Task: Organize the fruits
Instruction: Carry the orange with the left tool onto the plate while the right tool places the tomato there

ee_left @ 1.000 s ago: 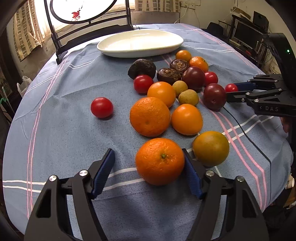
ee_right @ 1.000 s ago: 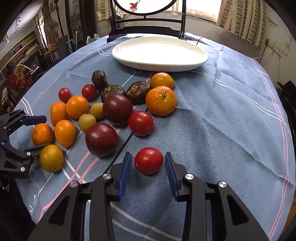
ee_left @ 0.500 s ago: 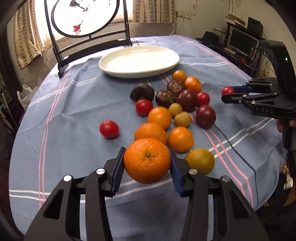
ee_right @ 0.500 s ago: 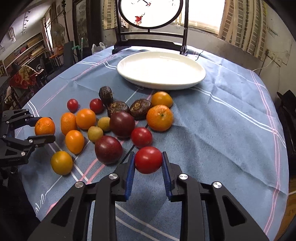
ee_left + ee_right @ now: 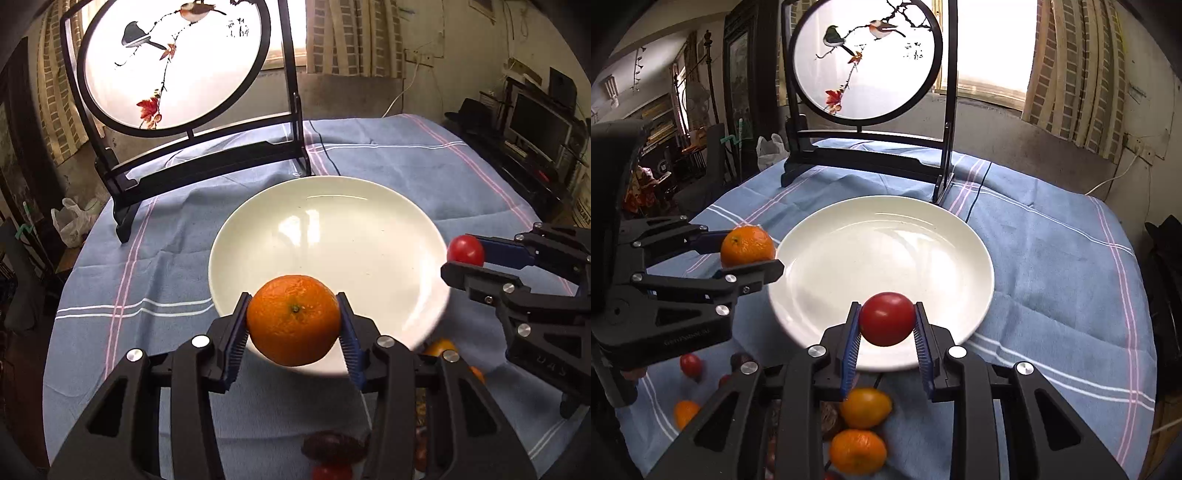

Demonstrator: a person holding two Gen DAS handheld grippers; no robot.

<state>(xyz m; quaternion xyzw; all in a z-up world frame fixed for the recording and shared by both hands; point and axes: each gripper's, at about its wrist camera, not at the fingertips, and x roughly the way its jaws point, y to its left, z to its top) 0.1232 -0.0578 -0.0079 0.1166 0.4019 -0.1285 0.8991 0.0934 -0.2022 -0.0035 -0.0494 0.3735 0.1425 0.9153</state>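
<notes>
2 grippers hang over the near rim of the round white ceramic plate [image 5: 886, 254], each with a fruit. On the left, the left black two-finger gripper [image 5: 293, 325] has its blue-padded fingers [image 5: 236, 341] clamped on a large round orange [image 5: 293, 319], held above the plate's near-left edge, clear of the blue striped tablecloth [image 5: 147, 266]. Behind the plate stands a round painted screen in a black wooden stand [image 5: 866, 59], showing birds on a branch. To the right, the right black two-finger gripper [image 5: 887, 325] grips a small red tomato [image 5: 887, 323] between narrow-set pads, above the plate's near edge. Below the grippers, several oranges [image 5: 858, 450], tomatoes [image 5: 690, 363] and dark fruits lie on the cloth, partly hidden and blurred.
</notes>
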